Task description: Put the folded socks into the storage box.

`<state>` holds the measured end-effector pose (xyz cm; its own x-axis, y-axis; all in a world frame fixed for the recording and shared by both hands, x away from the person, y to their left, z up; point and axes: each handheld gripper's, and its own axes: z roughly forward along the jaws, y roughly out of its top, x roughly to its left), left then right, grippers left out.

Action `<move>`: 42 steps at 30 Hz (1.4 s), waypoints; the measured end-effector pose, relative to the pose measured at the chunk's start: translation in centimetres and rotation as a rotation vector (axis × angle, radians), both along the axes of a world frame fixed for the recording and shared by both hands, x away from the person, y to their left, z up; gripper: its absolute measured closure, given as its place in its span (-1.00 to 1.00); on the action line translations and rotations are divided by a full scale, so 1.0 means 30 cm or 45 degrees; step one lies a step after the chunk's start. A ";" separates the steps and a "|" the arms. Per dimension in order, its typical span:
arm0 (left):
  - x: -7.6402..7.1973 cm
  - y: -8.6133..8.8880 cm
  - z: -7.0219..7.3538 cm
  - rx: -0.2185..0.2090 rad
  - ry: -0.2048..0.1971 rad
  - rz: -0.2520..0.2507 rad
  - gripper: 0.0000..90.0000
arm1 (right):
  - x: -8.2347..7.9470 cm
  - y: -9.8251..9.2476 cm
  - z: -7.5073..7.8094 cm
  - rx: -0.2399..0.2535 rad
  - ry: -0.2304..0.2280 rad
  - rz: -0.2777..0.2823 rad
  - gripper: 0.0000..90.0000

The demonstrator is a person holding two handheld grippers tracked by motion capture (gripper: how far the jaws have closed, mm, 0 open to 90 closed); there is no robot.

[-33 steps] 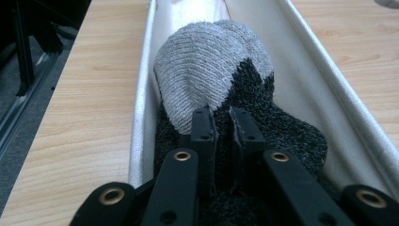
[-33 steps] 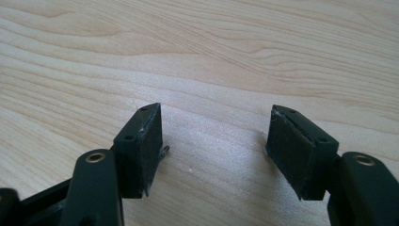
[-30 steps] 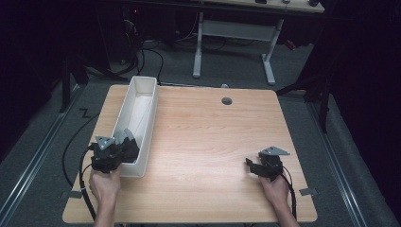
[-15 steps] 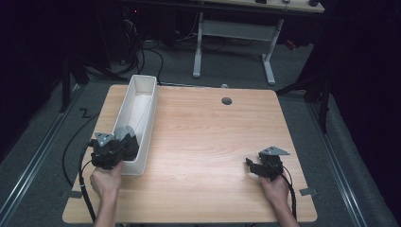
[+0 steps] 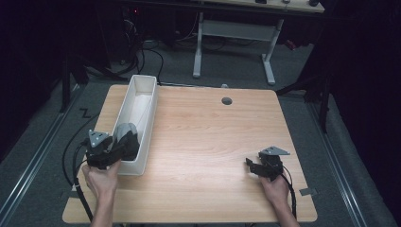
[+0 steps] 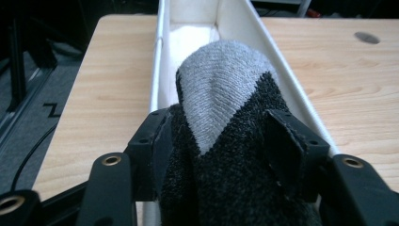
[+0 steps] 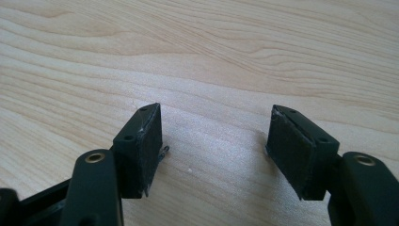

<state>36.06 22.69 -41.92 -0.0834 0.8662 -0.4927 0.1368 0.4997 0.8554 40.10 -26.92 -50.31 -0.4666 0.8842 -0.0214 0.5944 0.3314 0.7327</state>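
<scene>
A: Where is the sock?
B: Over the near end of the white bin, between the left gripper's jaws, which have just been opening.
A: The right gripper?
B: Open, empty, well apart from the bin.

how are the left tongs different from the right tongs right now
The left tongs have a grey and black sock between their jaws, which have just been opening; the right tongs have nothing between theirs. The left tongs reach over the white bin; the right tongs sit over bare table. Both have black jaws.
</scene>
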 end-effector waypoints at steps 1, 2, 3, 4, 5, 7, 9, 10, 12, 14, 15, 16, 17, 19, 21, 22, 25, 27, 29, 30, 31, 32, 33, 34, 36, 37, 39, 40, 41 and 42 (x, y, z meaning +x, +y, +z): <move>-0.005 0.004 0.010 -0.003 -0.008 0.002 -0.08 | 0.000 0.000 0.000 0.000 0.000 0.001 -0.20; -0.009 0.007 0.020 -0.009 -0.020 -0.001 -0.08 | 0.000 0.000 0.000 0.000 -0.001 0.002 -0.20; -0.013 0.009 0.029 -0.015 -0.031 -0.001 -0.08 | 0.000 0.000 0.000 0.000 0.000 0.003 -0.20; -0.015 0.011 0.038 -0.025 -0.040 -0.001 -0.10 | 0.000 0.000 0.000 0.000 0.000 0.005 -0.21; -0.016 0.012 0.046 -0.033 -0.047 -0.003 -0.10 | 0.000 0.000 0.000 0.002 0.001 0.006 -0.21; -0.018 0.008 0.060 -0.034 -0.064 -0.013 -0.10 | 0.000 0.000 0.000 0.002 0.003 0.014 -0.21; -0.021 -0.002 0.072 -0.052 -0.082 -0.035 -0.10 | 0.000 0.001 0.000 0.003 0.004 0.023 -0.22; -0.025 -0.012 0.078 -0.057 -0.100 -0.053 -0.10 | 0.001 0.001 0.000 0.004 0.004 0.025 -0.22; -0.030 -0.038 0.085 -0.049 -0.134 -0.079 -0.10 | 0.001 0.000 0.000 0.003 0.003 0.027 -0.22; -0.029 -0.066 0.088 -0.052 -0.140 -0.105 -0.13 | 0.001 0.000 0.000 0.002 0.003 0.027 -0.22; -0.027 -0.080 0.089 -0.050 -0.142 -0.121 -0.14 | 0.001 0.000 0.000 0.002 0.003 0.027 -0.22; -0.025 -0.094 0.090 -0.047 -0.143 -0.133 -0.15 | 0.001 0.000 0.000 0.002 0.003 0.026 -0.22; -0.022 -0.108 0.091 -0.053 -0.146 -0.144 -0.17 | 0.001 0.000 0.000 0.002 0.004 0.026 -0.23; -0.020 -0.140 0.096 -0.072 -0.151 -0.174 -0.19 | 0.001 0.000 0.000 0.001 0.003 0.022 -0.24; -0.021 -0.179 0.099 -0.066 -0.163 -0.212 -0.21 | 0.000 0.001 0.000 0.001 0.005 0.012 -0.25; -0.022 -0.202 0.101 -0.072 -0.166 -0.238 -0.21 | -0.001 0.001 0.000 0.000 0.005 0.007 -0.25; -0.018 -0.274 0.101 -0.057 -0.179 -0.305 -0.25 | -0.003 0.001 0.000 0.000 0.004 -0.008 -0.25; -0.005 -0.321 0.091 -0.044 -0.176 -0.343 -0.25 | -0.003 0.001 0.000 0.000 0.005 -0.013 -0.25; 0.001 -0.337 0.085 -0.043 -0.170 -0.359 -0.25 | -0.004 0.000 0.000 0.001 0.005 -0.015 -0.25; 0.008 -0.353 0.079 -0.055 -0.167 -0.371 -0.25 | -0.006 -0.002 0.001 0.001 0.006 -0.022 -0.25; 0.016 -0.380 0.066 -0.061 -0.158 -0.392 -0.26 | -0.008 -0.005 0.002 -0.002 0.008 -0.025 -0.25; 0.018 -0.396 0.059 -0.058 -0.154 -0.403 -0.26 | -0.009 -0.006 0.002 -0.001 0.007 -0.028 -0.25; 0.019 -0.412 0.052 -0.057 -0.153 -0.415 -0.26 | -0.011 -0.008 0.002 -0.001 0.012 -0.036 -0.25; 0.018 -0.428 0.044 -0.052 -0.146 -0.429 -0.26 | -0.013 -0.010 0.004 -0.004 0.018 -0.038 -0.25; 0.017 -0.463 0.023 -0.035 -0.143 -0.458 -0.26 | -0.014 -0.010 0.004 -0.008 0.018 -0.045 -0.27; 0.017 -0.481 0.008 -0.028 -0.137 -0.470 -0.26 | -0.014 -0.009 0.004 -0.009 0.016 -0.047 -0.27; 0.022 -0.517 -0.028 -0.006 -0.114 -0.490 -0.27 | -0.013 -0.008 0.001 -0.006 0.007 -0.051 -0.31; 0.026 -0.535 -0.051 0.011 -0.100 -0.493 -0.27 | -0.012 -0.006 0.000 -0.002 0.006 -0.055 -0.31; 0.031 -0.553 -0.075 0.025 -0.088 -0.496 -0.26 | -0.012 -0.004 0.000 -0.003 0.005 -0.055 -0.32; 0.039 -0.568 -0.100 0.040 -0.070 -0.500 -0.26 | -0.012 -0.002 0.000 -0.004 0.005 -0.053 -0.32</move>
